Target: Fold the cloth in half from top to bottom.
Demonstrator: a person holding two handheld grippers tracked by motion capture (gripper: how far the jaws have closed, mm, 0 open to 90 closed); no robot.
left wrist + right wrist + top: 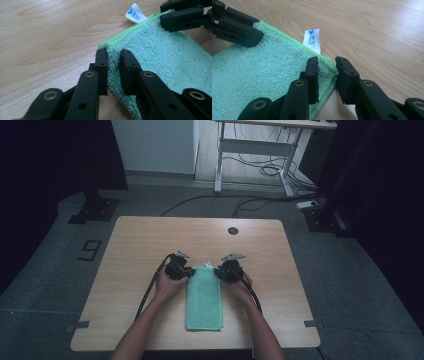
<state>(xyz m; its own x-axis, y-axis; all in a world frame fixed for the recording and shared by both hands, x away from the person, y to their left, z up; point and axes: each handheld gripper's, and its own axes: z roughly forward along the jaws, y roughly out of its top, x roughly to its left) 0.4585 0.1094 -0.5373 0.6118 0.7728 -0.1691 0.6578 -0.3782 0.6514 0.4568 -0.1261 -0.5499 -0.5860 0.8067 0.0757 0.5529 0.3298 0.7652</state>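
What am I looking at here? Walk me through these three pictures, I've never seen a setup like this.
No robot here: a person holds a hand-held two-jaw gripper in each hand. The high view looks down on a light wooden table. On it lies a folded mint-green terry towel with a small white label at its far edge. The other two pictures come from cameras riding on the grippers, looking along their black jaws. The left gripper has its jaws pressed onto the towel's far left corner. The right gripper has the far right corner between its jaws; one pad touches the fabric, the other stands slightly off it.
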